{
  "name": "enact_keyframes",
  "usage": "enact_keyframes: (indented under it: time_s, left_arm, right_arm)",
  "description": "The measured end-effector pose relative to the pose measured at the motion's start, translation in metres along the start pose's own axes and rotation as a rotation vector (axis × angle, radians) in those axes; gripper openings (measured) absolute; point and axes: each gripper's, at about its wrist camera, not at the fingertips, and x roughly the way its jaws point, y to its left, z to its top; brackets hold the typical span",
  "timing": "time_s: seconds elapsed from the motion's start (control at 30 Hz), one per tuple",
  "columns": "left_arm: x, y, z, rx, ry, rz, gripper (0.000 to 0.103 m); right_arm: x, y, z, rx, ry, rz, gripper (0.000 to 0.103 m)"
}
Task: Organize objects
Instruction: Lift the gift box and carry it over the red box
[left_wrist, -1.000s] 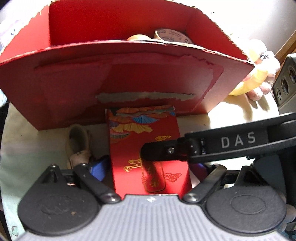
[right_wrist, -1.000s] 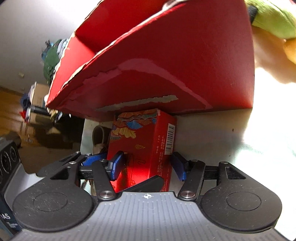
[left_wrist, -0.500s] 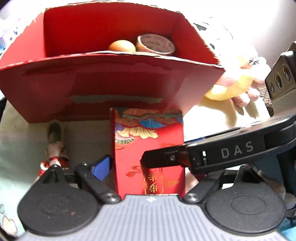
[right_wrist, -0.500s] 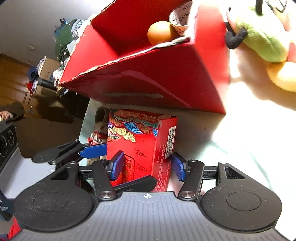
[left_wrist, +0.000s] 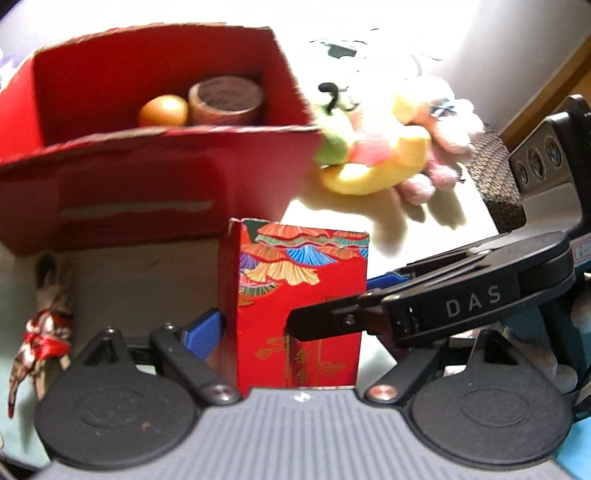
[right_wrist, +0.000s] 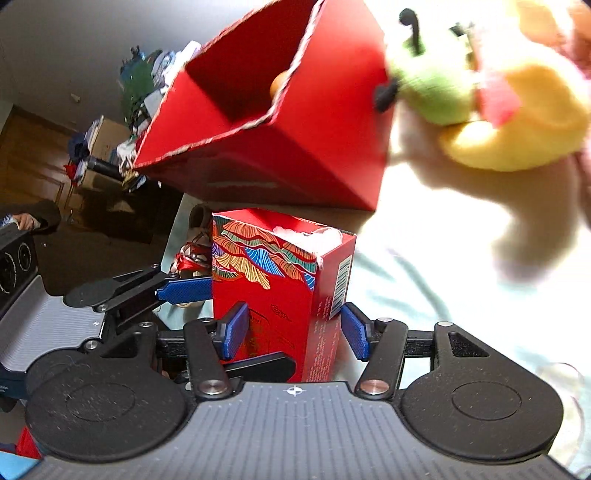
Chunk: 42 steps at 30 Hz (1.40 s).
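Gripping small patterned carton (right_wrist: 273, 280) between both grippers: right gripper (right_wrist: 291, 328) pinching its sides, left gripper (left_wrist: 291, 332) clamped likewise. Next: lift over near wall into red box (left_wrist: 110, 177).

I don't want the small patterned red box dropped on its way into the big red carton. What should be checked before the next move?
1. Left gripper grips the small box: cannot tell; only one blue pad shows at its side.
2. Right gripper grips it: cannot tell; the pads flank it.
3. Box upright: ok.
4. Room in the red carton beside the orange ball and tape roll: ok.
5. Plush toy outside the carton: ok.
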Motion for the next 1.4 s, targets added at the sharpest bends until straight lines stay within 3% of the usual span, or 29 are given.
enact_keyframes:
  time_s: [0.47, 0.77, 0.93, 1.1, 1.23, 1.4]
  left_arm:
    - [-0.004, -0.08, 0.036, 0.242, -0.11, -0.043, 0.088]
    - [-0.028, -0.092, 0.078, 0.309, -0.23, -0.098, 0.088]
    - [-0.054, -0.07, 0.104, 0.315, -0.302, -0.105, 0.088]
    - [-0.078, -0.024, 0.132, 0.274, -0.347, -0.087, 0.088]
    - [-0.088, 0.022, 0.149, 0.222, -0.359, -0.047, 0.088]
    - [-0.079, 0.082, 0.157, 0.129, -0.31, -0.002, 0.088]
  right_arm:
    - [-0.079, -0.032, -0.012, 0.069, -0.245, -0.022, 0.058]
    - [-0.111, -0.013, 0.019, 0.035, -0.427, -0.052, 0.058]
    - [-0.113, 0.011, 0.055, -0.017, -0.506, -0.048, 0.058]
    - [-0.091, 0.04, 0.099, -0.034, -0.523, -0.019, 0.058]
    - [-0.055, 0.065, 0.131, -0.062, -0.476, -0.017, 0.058]
    - [0.006, 0.079, 0.159, -0.067, -0.348, -0.011, 0.058]
